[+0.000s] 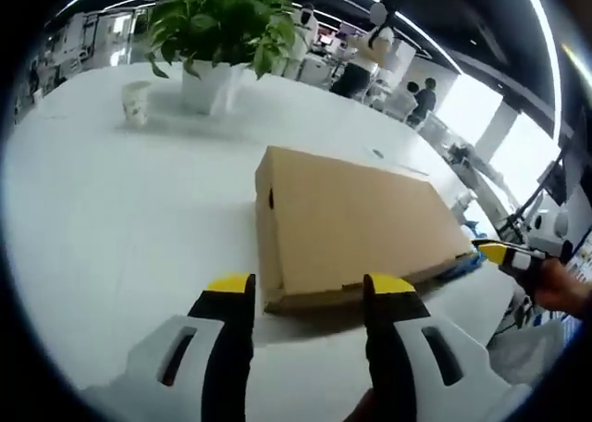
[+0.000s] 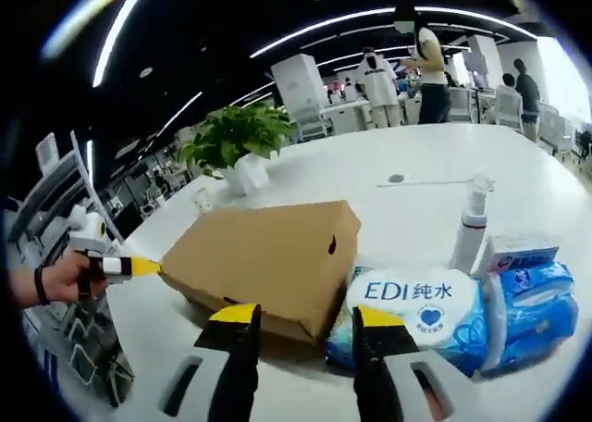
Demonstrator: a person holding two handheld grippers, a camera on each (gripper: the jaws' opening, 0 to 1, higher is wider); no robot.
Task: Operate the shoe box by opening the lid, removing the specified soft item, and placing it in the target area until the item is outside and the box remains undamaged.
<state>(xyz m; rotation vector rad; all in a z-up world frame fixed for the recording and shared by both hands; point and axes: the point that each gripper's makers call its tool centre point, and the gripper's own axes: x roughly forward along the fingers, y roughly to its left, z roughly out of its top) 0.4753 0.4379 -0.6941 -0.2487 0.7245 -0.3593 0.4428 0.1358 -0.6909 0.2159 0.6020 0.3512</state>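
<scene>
Shoe box (image 1: 356, 223): plain tan cardboard, dark hole in side
Table (image 1: 111, 209): white
Potted plant (image 1: 222, 24): green leaves, white pot
Paper cup (image 1: 136, 102): white, faint print
Wipes pack (image 2: 421, 316): blue and white, blue lettering
Spray bottle (image 2: 470, 229): white
Gripper jaws: black, yellow tips

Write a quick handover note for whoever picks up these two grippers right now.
Left gripper: open, empty, jaws facing one end of the closed brown cardboard shoe box on the white table.
Right gripper: open, empty, at the box's opposite end, beside the blue-and-white wipes packs.
A white spray bottle, a potted green plant and a paper cup also stand on the table.
Done: nothing, the lid is shut.
Left: open the lid, take out the soft item, place it in the target area.
</scene>
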